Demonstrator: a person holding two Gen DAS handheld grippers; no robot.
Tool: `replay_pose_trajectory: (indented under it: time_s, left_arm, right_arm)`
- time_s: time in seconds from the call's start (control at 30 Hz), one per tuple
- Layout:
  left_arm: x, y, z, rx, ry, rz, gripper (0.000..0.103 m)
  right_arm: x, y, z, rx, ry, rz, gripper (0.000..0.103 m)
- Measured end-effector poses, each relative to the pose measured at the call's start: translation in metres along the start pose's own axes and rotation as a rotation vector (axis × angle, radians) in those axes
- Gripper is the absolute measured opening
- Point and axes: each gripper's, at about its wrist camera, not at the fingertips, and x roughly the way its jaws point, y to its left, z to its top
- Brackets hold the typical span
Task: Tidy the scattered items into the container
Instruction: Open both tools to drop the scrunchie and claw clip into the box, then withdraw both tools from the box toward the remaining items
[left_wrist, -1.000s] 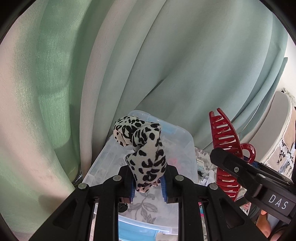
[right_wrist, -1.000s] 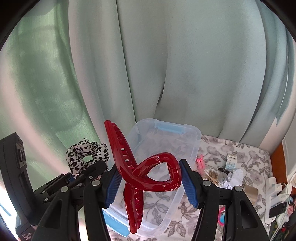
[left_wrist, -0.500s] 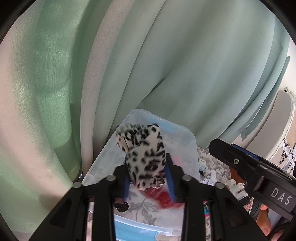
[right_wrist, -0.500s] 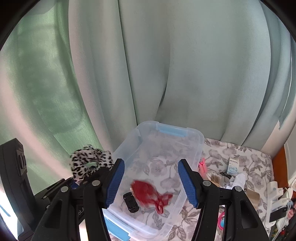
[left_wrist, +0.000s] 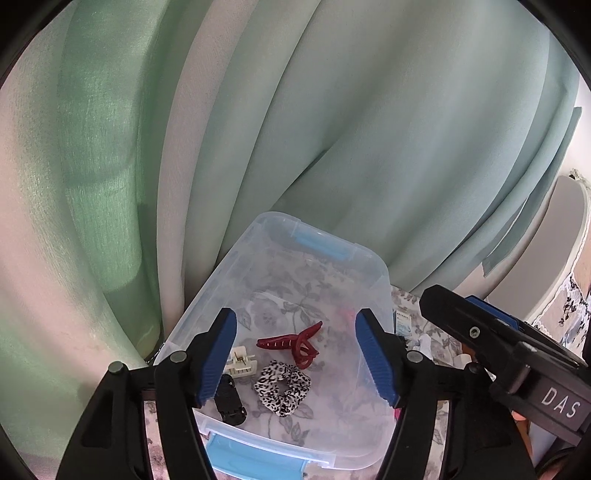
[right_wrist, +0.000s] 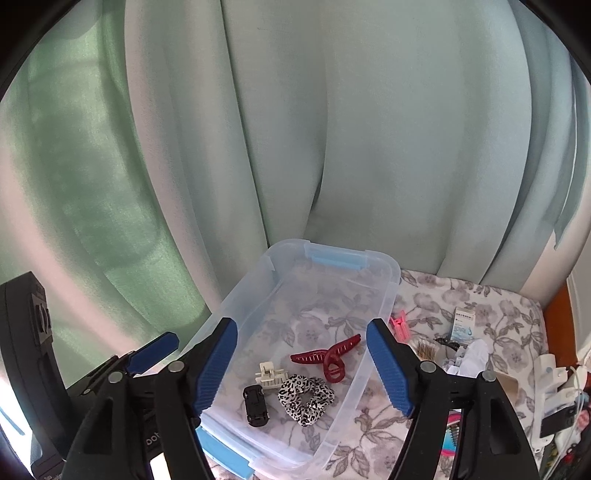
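Both drops done, I'd say. My left tool and right tool hang over the container, jaws just opened wide, nothing between them. Nearest me in the container is the black clip, the spotted scrunchie just beside it, a cream clip behind, and furthest in, the red claw clip. The red one lies flat, long axis slanting across the container, teeth end toward its left wall. Next I'd guess it's the pink clip just outside the container's right wall on the flowered bed cover, so swing right and come down.
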Motion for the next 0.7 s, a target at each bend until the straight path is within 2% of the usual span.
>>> replay_pose_trajectory:
  time_s: [0.4, 0.7]
  left_arm:
    - [0.001, -0.026, -0.003, 0.036, 0.005, 0.009, 0.069]
    - [-0.021, -0.055, -0.009, 0.082, 0.006, 0.009, 0.069]
  right_arm:
    - [-0.016, -0.018, -0.006, 0.033, -0.016, 0.0, 0.077]
    - [-0.032, -0.04, -0.012, 0.078, -0.038, -0.002, 0.077]
